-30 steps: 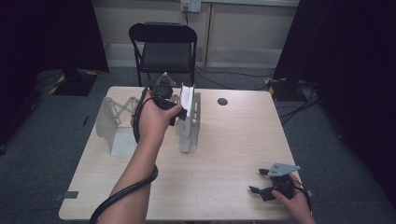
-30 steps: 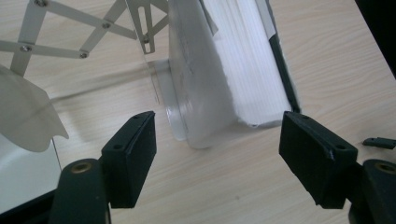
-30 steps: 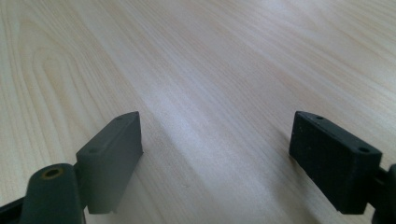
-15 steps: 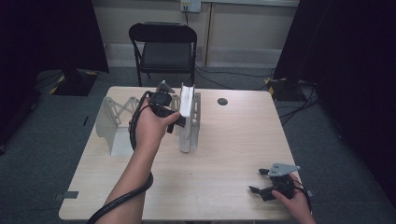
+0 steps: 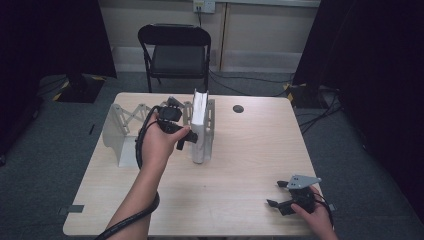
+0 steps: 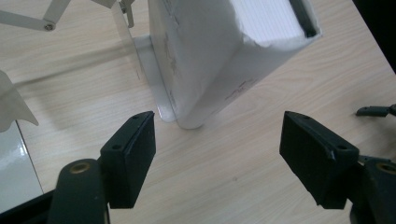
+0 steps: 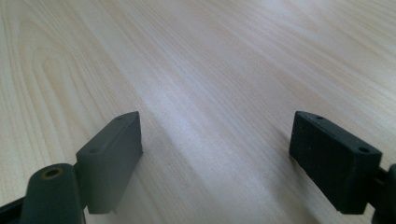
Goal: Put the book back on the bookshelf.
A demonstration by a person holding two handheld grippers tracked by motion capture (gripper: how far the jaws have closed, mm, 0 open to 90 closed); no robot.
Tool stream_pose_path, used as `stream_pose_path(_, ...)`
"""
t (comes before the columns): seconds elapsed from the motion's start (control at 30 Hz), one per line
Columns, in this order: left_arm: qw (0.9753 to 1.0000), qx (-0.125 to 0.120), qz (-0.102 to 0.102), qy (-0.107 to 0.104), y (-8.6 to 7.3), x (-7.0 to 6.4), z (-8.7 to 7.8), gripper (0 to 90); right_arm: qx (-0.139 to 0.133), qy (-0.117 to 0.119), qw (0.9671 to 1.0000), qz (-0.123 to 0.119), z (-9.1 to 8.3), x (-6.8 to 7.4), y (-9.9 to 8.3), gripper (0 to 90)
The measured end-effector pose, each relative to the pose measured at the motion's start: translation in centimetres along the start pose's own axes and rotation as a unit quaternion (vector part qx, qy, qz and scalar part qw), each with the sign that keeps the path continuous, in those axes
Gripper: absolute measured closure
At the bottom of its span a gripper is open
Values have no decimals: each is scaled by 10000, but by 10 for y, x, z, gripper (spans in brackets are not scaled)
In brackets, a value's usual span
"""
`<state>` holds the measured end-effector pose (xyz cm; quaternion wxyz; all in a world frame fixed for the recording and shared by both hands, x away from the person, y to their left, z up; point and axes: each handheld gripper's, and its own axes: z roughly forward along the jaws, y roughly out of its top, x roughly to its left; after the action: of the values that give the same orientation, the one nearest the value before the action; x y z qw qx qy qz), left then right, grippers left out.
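Two grippers over a table (image 5: 240,165), white book (image 5: 200,125) upright in a metal rack (image 5: 120,135) near the far edge, left gripper (image 5: 186,140) just beside the book, jaws wide apart, holding nothing, right gripper (image 5: 276,195) well apart from the book, near the front corner, jaws also apart.

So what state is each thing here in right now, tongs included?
Book: upright in the rack.
Rack: stretched out on the table, holding one book.
Left tongs: open, just short of the book.
Right tongs: open, empty, low over bare table.
Chair: unoccupied.
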<state>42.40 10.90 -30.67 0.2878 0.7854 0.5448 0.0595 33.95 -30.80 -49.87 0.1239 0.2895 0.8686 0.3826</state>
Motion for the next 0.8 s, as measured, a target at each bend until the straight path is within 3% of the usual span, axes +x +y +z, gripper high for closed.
stream_pose_path(0.8,9995,-52,168,-250,-31,16,14,265,-4,-4,10000,0,0,0,0,167)
